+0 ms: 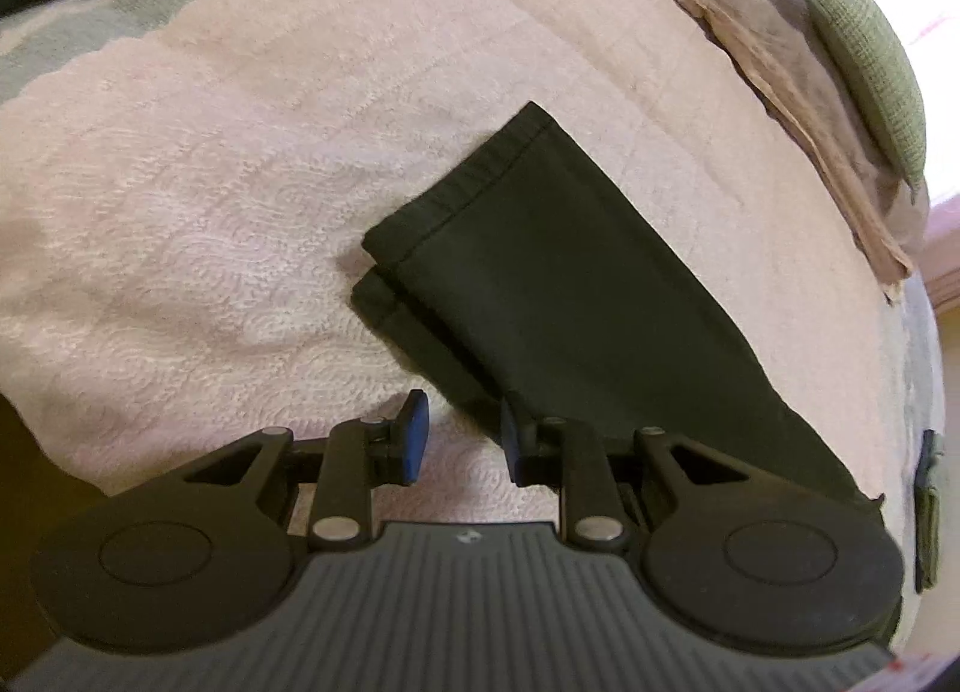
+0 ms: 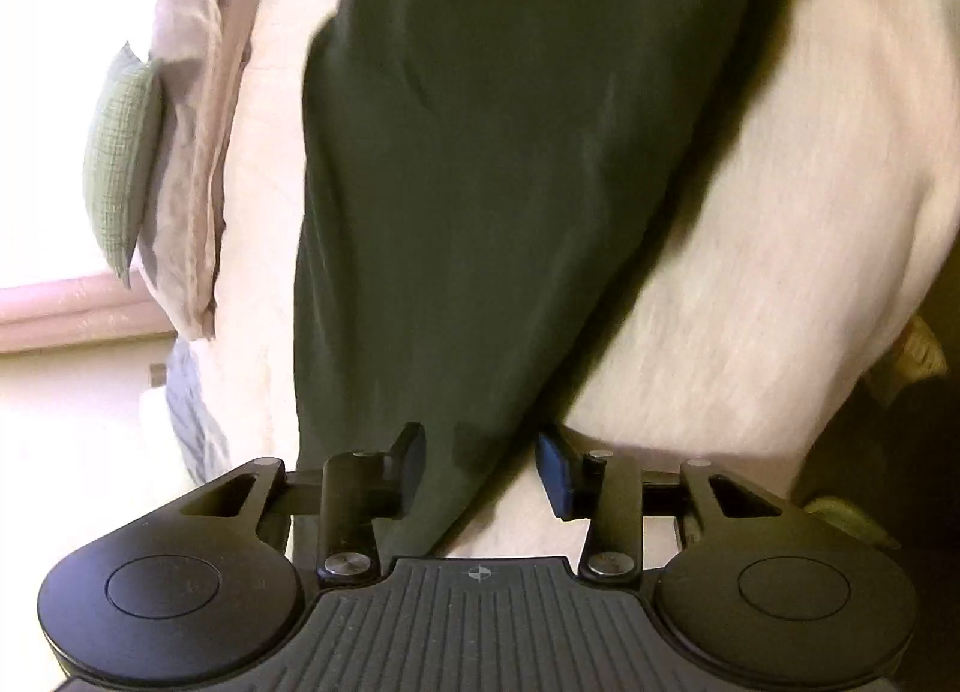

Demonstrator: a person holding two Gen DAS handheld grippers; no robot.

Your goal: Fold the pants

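Smooth dark pants (image 1: 576, 296) folded lengthwise on nubby pink blanket (image 1: 210, 200), both grippers' fingers spread, released

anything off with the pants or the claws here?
Minor only: the dark pants lie diagonally on the pink blanket, and at the cuff end the two legs are offset, the lower hem sticking out past the upper. Left claw and right claw are both open, gripping nothing. No damage visible.

Dark green pants (image 1: 558, 284); pale pink textured blanket (image 1: 210, 164); green checked pillow (image 1: 870, 74).
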